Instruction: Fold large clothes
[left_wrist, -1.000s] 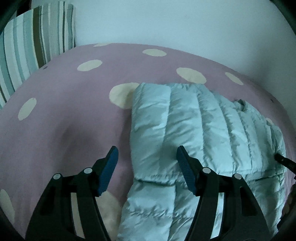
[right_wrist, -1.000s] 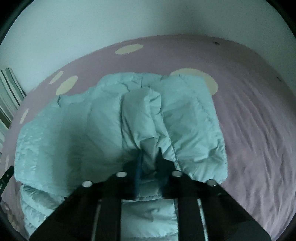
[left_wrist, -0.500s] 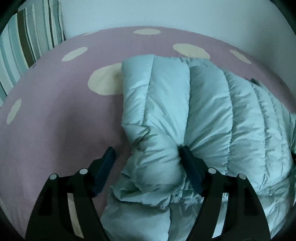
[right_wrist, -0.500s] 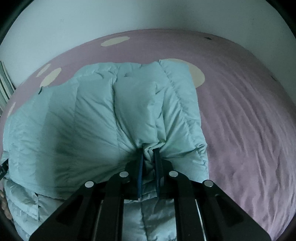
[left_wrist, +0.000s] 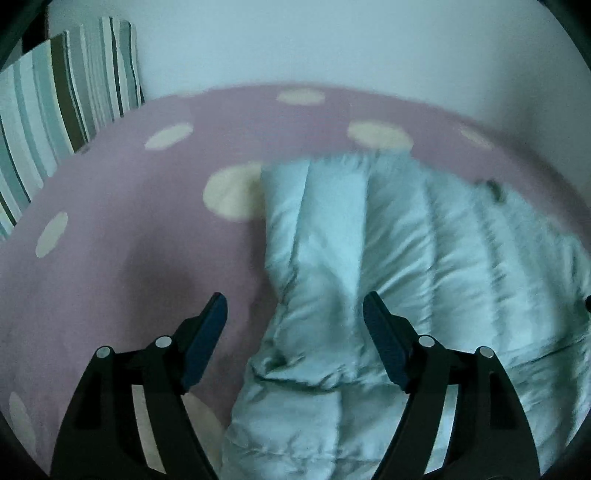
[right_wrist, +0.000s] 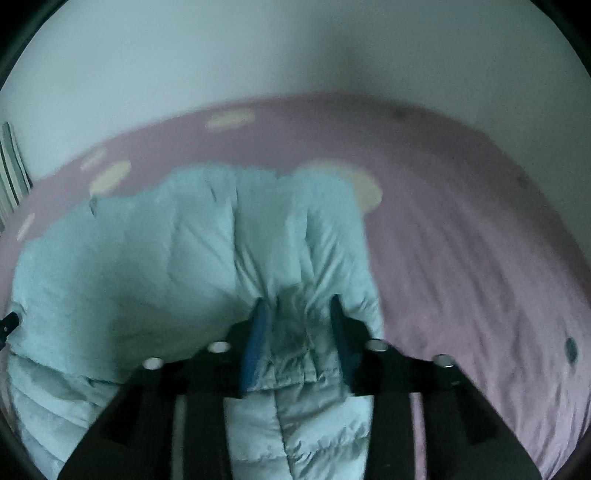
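Both grippers back off the folded jacket (left_wrist: 388, 258) — right gripper (right_wrist: 297, 306) has just been opening with jacket cloth between its jaws, left gripper (left_wrist: 295, 306) gapes wide — I grip nothing.

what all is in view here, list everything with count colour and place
puffer jacket: one, pale mint, quilted, folded over itself on the bed
bed cover: one, mauve with cream spots, under the jacket, filling most of both views
striped pillow: one, teal, white and brown stripes, standing against the wall at the bed's far left
wall: pale, plain, behind the bed
left gripper: one, black with blue pads, jaws wide open over the jacket's left edge, one finger over the cover, the other over the jacket
right gripper: one, black with blue pads, jaws have just been opening, a bunched fold of jacket between them
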